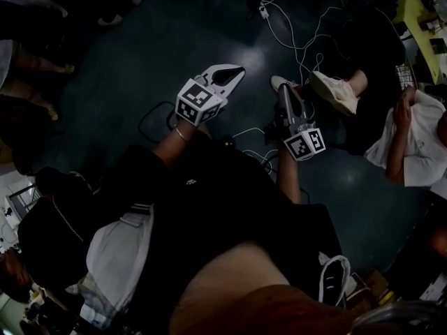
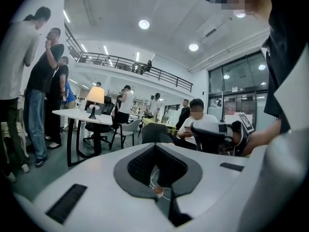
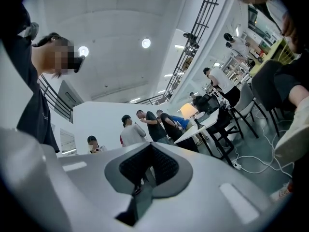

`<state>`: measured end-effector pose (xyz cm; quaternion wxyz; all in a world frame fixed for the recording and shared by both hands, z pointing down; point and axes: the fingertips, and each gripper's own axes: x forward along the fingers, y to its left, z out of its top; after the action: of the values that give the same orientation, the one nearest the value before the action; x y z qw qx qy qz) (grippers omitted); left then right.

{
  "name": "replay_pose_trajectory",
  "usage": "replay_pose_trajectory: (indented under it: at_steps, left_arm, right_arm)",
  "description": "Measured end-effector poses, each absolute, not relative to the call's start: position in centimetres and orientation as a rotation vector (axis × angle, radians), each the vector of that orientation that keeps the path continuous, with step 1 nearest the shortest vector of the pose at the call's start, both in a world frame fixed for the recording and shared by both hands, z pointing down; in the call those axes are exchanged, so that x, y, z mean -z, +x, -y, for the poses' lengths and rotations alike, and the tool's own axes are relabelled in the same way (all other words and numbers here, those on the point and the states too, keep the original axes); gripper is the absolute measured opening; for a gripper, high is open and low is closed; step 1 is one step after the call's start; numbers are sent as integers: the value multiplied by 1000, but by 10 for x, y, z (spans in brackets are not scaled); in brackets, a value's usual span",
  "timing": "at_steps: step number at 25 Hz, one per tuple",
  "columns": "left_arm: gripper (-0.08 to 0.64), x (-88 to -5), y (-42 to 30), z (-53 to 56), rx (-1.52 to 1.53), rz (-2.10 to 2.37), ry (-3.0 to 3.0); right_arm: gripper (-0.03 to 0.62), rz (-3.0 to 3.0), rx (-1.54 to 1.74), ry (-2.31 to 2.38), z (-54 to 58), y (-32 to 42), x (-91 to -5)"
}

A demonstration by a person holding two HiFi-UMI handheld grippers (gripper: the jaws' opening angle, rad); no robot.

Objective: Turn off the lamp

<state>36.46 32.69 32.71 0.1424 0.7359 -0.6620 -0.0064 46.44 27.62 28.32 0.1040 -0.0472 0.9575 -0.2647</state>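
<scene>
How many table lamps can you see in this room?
1: a lit lamp stands on the white table, beside the standing people. Others could be hidden behind people.

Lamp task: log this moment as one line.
lamp: lit, on white table | left gripper: shut, empty | right gripper: shut, empty | lamp not reached

right gripper [image 3: 150,147] closed, lit lamp [image 3: 188,111] beyond

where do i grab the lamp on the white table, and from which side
Probably the slim dark stem of the lamp, under the flared shade, which looks too wide for the jaws. It stands upright on the white table with open floor on the near side, so come in level from there. Any switch is too small to see.
</scene>
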Motion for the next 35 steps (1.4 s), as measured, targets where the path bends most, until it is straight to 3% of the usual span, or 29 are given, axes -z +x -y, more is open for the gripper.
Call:
replay_pose_trajectory:
  at_steps: [35]
  left_arm:
    - [6, -314, 105, -265, -31, 1836, 2266]
  right_arm:
    - [0, -2784, 742, -364, -214, 218, -283]
